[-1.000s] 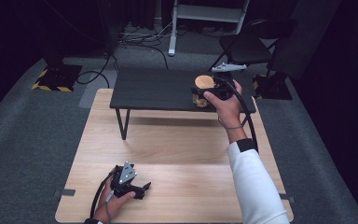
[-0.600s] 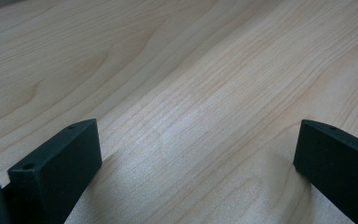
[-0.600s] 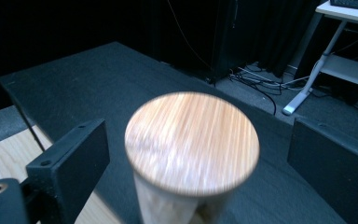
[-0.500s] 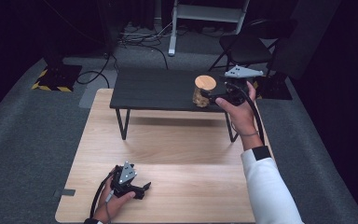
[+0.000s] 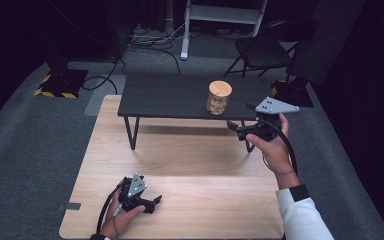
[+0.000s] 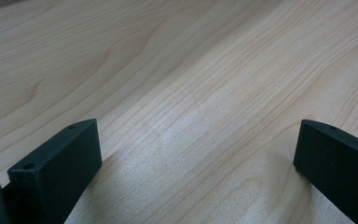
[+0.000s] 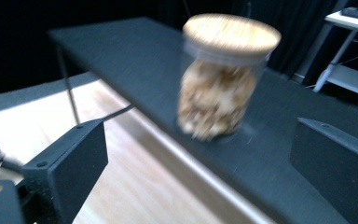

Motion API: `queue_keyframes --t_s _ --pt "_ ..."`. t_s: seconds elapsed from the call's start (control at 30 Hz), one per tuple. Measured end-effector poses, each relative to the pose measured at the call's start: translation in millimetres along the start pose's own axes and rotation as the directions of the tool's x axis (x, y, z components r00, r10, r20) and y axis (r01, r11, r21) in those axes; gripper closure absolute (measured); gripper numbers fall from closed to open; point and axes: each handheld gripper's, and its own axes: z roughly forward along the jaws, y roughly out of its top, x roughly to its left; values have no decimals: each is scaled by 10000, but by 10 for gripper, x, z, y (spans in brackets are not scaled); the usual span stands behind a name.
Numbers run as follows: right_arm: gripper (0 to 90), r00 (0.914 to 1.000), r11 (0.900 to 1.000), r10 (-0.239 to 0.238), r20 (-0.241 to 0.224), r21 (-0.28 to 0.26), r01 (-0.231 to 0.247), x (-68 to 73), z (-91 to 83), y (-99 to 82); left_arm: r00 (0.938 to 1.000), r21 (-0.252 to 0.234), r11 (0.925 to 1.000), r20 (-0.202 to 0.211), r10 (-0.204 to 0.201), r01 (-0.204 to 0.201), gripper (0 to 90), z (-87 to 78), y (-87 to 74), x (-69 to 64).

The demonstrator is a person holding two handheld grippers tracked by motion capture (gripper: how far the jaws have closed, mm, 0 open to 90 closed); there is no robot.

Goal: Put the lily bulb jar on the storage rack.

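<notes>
1. Worktop (image 5: pixel 180 165), light wood: the largest surface I have. My left hand-held gripper (image 5: pixel 139 194) rests low on it at the near edge, jaws set wide with nothing but bare wood grain (image 6: pixel 191 93) between them.

2. Low dark table (image 5: pixel 170 95), standing on the far half of the worktop, ahead of both of my hand-held grippers. Its near edge lies just in front of the right one.

3. Right hand-held gripper (image 5: pixel 240 127), held in the air off the dark table's near right edge, clear of its surface. In the right gripper view the jaws stand wide and empty, with the jar framed between them but farther off, not touched.

4. Jar (image 5: pixel 219 97), clear, filled with pale lumpy contents, closed by a round wooden lid (image 7: pixel 233 30). It stands upright on the dark table, ahead of the right hand-held gripper and slightly to its left, well apart from the left one.

Risks, as I judge them: the right gripper view is blurred, so my read of the gap to the jar is poor. If I drive in on it, one jaw may strike the wall first and topple or slide the jar. It stands near the table's front edge, so a shove could send it off. Gripping high could catch only the lid.
</notes>
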Motion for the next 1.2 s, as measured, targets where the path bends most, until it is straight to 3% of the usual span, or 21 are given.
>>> queue_keyframes --t_s 0.27,0.4,0.73,0.93,1.2 --pt "24 9994 9992 -185 -276 352 195 191 -141 -429 10000 -3 10000 2 1 -1 8 0 0 0" --pt "24 9996 9978 -224 -198 626 236 314 -198 -673 10000 -7 10000 0 2 -2 8 0 -1 -1" --pt "24 9991 9933 343 236 1092 -367 552 -281 -1309 10000 -8 10000 1 3 -3 8 -1 -2 -1" --pt "24 9970 9902 766 115 1166 -774 608 -327 -1667 10000 -6 10000 -2 3 -3 8 -1 -2 -2" --pt "25 9963 9848 793 333 1523 -835 687 -321 -1901 10000 -4 10000 -1 3 -3 8 -2 -2 -3"
